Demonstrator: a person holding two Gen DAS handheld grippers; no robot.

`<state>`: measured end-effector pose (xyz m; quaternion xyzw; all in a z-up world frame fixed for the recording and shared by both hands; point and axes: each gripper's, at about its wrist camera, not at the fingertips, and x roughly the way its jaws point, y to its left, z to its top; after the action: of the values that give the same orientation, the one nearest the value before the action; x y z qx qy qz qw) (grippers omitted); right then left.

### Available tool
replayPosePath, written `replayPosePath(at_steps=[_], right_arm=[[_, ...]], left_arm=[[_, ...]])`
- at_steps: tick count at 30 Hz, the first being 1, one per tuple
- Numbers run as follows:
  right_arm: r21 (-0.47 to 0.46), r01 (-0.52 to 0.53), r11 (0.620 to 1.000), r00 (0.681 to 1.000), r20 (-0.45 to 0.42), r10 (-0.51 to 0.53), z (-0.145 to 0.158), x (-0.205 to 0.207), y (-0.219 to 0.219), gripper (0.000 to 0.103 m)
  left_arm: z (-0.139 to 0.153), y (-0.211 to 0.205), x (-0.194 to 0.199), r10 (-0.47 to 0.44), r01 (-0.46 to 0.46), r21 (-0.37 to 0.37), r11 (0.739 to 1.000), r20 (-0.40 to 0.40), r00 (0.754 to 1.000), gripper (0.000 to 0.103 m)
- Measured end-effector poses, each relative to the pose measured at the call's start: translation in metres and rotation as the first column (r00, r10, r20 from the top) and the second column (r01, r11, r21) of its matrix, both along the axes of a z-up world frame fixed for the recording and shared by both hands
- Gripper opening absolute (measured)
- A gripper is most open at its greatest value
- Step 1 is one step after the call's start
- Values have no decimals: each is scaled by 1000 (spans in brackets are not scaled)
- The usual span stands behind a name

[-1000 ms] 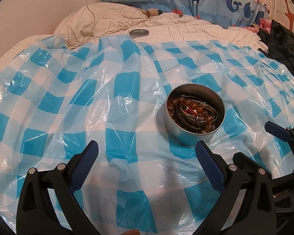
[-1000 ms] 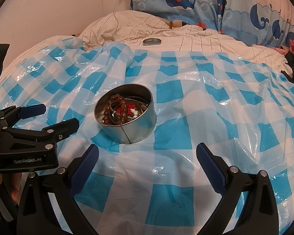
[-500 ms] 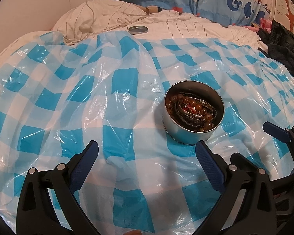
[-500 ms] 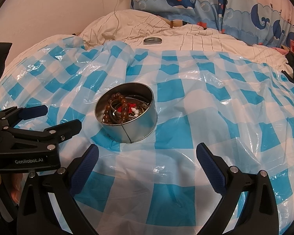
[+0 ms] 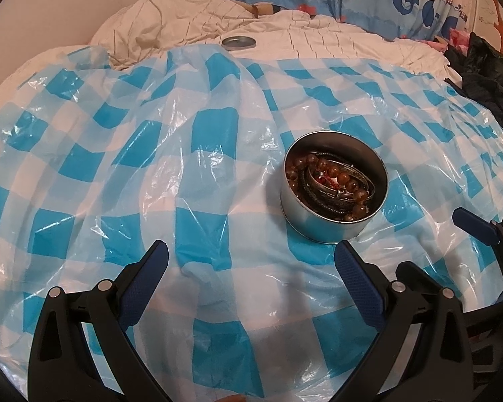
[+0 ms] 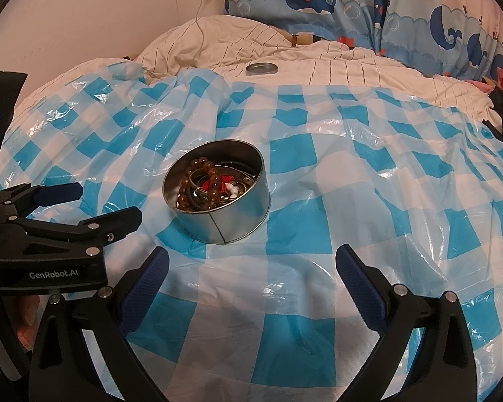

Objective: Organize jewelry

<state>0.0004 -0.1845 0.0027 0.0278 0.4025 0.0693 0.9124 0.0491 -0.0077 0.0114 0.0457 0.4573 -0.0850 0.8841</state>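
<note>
there is one round tin on the bed, sitting on one blue and white checked plastic sheet. inside the tin is a pile of jewelry: brown bead strings, some metal bands, and little red and white bits. they are tangled, so i cannot count them. one small round lid lies far back on the cream blanket, well apart from the tin. one pillow with whales leans at the back.

there are two grippers. the left gripper has its fingers spread wide and holds nothing. the tin sits just past its right finger. the right gripper also has its fingers spread wide and holds nothing. the tin sits ahead of it, a bit toward its left finger. the tin lies between the two grippers, and neither one touches it.
</note>
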Motion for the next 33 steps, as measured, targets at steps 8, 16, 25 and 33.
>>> replayPosePath(at_steps=[8,16,25,33], right_arm=[[-1,4,1000,1000,-11,-4,-7,-3,2,95],[-3,-1,1000,1000,-23,1,-6,0,-1,95],[-2,-7,1000,999,-34,7,-7,2,0,95],[-11,-13,1000,999,-38,13,-7,3,2,95]], left_arm=[[-5,5,1,11,-13,-27,1000,-45,999,95],[-10,12,1,28,-30,-31,999,-72,997,95],[-6,20,-8,30,-35,-90,995,-56,998,95],[-8,16,-5,30,-33,-32,999,-74,997,95]])
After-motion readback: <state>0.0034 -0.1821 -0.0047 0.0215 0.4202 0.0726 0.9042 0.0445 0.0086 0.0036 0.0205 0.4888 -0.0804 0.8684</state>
